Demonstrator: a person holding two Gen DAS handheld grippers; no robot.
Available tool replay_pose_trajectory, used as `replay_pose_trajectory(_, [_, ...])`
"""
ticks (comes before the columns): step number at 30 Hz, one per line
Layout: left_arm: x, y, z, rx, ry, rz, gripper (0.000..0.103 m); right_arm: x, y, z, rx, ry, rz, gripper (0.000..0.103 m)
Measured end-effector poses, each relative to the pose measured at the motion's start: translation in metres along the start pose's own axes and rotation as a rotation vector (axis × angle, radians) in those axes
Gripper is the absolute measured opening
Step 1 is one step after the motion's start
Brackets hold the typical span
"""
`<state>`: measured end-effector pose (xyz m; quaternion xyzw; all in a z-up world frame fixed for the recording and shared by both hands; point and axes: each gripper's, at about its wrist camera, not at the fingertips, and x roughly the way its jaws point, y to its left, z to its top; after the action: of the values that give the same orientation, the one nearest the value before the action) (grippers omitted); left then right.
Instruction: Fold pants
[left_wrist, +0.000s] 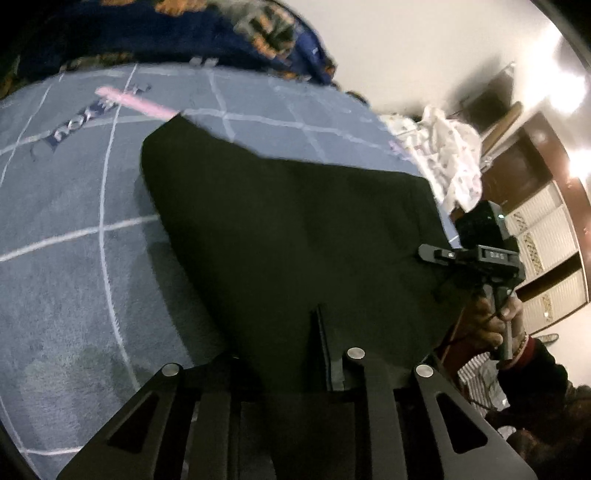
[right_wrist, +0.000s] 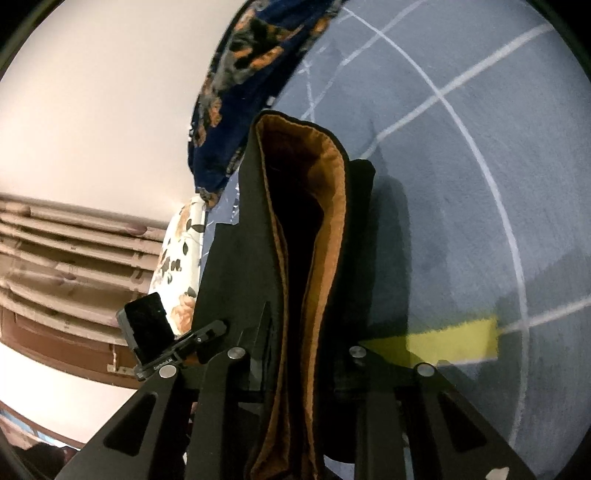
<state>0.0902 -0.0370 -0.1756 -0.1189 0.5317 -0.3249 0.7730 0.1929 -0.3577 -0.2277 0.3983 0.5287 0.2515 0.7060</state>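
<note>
While the left wrist view looks down over the black pants (left_wrist: 295, 229) spread across the grey-blue bed (left_wrist: 74, 258), the left gripper (left_wrist: 332, 354) has its fingers drawn together on the near hem. Toward the bed's right edge, the right gripper (left_wrist: 436, 254) bites the same cloth, a hand (left_wrist: 495, 325) behind it.

From the right wrist view, the pants (right_wrist: 303, 258) hang doubled, orange lining showing, pinched between the right gripper (right_wrist: 295, 354) fingers; the left gripper (right_wrist: 210, 330) sits just beside, at the fabric's left edge. A yellow patch (right_wrist: 454, 341) lies on the bed nearby.

Judging by the thick stack, one layer could slip free if the hands pull unevenly, skewing the fold.
</note>
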Motion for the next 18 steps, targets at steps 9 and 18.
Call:
replay_pose_trajectory(9, [0.012, 0.016, 0.006, -0.071, 0.065, -0.110, 0.048, 0.002, -0.015, -0.001, 0.051, 0.001, 0.024, 0.022])
replay_pose_trajectory(18, [0.006, -0.012, 0.001, 0.020, -0.021, 0.069, 0.017, 0.002, -0.009, 0.001, 0.039, -0.023, 0.029, 0.021])
